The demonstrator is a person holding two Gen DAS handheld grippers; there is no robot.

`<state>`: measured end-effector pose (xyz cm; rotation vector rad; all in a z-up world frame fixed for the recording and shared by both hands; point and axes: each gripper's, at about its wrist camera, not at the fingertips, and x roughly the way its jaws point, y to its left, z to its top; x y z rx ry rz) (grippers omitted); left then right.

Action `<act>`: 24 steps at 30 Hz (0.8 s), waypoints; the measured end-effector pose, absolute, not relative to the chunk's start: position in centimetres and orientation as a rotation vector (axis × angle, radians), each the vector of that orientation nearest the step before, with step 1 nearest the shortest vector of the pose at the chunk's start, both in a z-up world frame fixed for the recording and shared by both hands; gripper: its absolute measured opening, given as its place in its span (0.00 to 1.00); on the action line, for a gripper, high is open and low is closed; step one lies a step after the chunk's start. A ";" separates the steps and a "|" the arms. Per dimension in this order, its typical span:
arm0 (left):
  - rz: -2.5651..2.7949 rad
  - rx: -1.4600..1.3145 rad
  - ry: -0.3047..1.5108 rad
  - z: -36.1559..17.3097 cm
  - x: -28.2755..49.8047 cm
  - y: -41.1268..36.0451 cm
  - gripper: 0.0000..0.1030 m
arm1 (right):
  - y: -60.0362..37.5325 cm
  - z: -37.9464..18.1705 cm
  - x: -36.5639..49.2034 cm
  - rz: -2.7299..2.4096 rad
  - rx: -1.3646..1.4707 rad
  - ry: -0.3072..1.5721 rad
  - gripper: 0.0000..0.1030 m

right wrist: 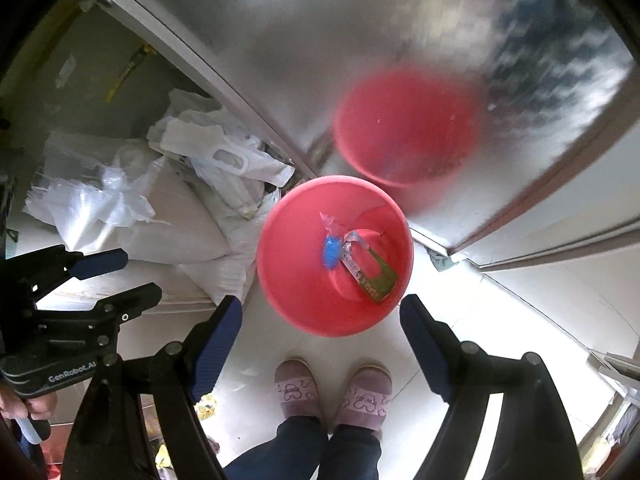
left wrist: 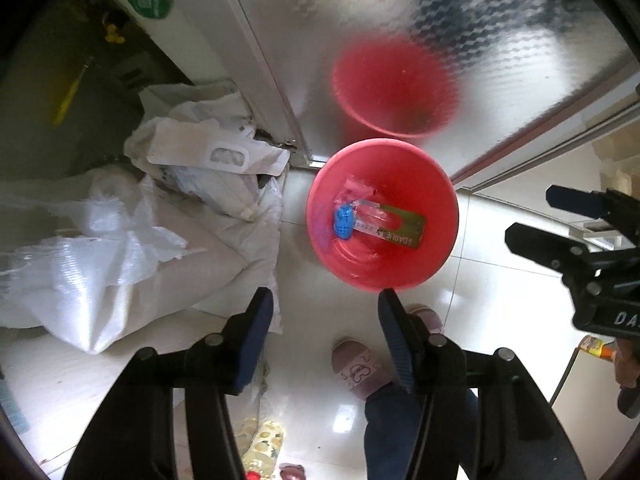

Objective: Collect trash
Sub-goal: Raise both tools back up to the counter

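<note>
A red bin (left wrist: 420,184) stands on the white tiled floor against a frosted metal door; it also shows in the right wrist view (right wrist: 296,240). Inside lie a blue scrap (left wrist: 343,221), clear plastic wrapping (left wrist: 370,216) and a green-gold toothpaste box (left wrist: 404,234); the right wrist view shows the blue scrap (right wrist: 331,254) and the box (right wrist: 378,278). My left gripper (left wrist: 326,308) is open and empty above the bin's near rim. My right gripper (right wrist: 320,316) is open and empty above the bin. Each gripper appears in the other's view: the right one (left wrist: 556,216), the left one (right wrist: 116,276).
White woven sacks (left wrist: 120,264) and white plastic bags (left wrist: 208,152) are piled left of the bin. The person's feet in pink slippers (right wrist: 332,396) stand just before the bin. The door (left wrist: 360,20) reflects the bin. Colourful scraps (left wrist: 260,444) lie on the floor at the lower left.
</note>
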<state>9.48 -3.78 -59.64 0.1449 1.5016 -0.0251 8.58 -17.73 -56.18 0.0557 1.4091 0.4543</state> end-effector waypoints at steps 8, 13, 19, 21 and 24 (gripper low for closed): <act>-0.066 0.148 1.477 -50.3 7.2 -4.7 0.51 | -18.0 -48.9 7.2 0.479 0.008 1.379 0.77; -0.072 0.116 1.420 -41.8 5.3 -4.6 0.51 | -18.7 -40.6 5.5 0.466 -0.074 1.313 0.77; -0.038 0.127 1.351 -31.5 4.0 -4.3 0.51 | -19.1 -29.1 4.0 0.465 -0.169 1.165 0.94; -0.020 0.092 1.317 -28.0 3.8 -3.8 0.58 | -19.4 -25.3 3.8 0.470 -0.162 1.127 0.95; 0.005 0.058 1.250 -22.8 3.8 -3.5 0.70 | -19.9 -20.5 3.8 0.475 -0.164 1.061 0.99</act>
